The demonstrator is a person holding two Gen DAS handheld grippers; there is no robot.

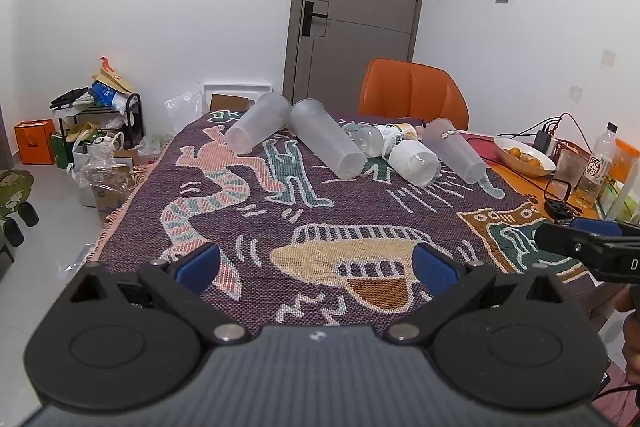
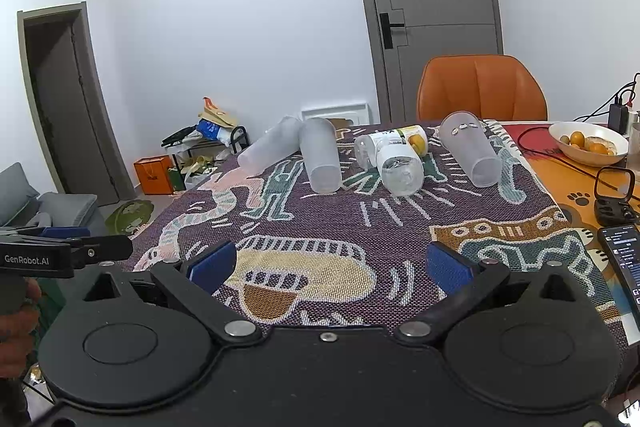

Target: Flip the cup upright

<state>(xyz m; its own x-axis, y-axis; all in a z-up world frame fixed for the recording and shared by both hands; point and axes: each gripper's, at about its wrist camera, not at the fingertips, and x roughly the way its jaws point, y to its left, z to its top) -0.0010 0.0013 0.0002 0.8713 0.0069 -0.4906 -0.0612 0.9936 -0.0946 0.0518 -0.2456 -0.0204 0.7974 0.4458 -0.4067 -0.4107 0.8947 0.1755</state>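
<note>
Holding both tongs, left tongs (image 1: 316, 267) and right tongs (image 2: 328, 267), spread apart, empty, well short of frosted cups (image 2: 322, 157) lying sideways mid-surface (image 2: 360, 227); we are risking cup rolling under off-centre pinch.

The right gripper (image 1: 560, 241) pokes in from the edge, its fingertips cut off. A phone (image 2: 624, 267) runs off the frame, its screen text too small to read. Behind the labelled bottle (image 2: 396, 157), another bottle (image 2: 366, 147) lies half hidden.
</note>
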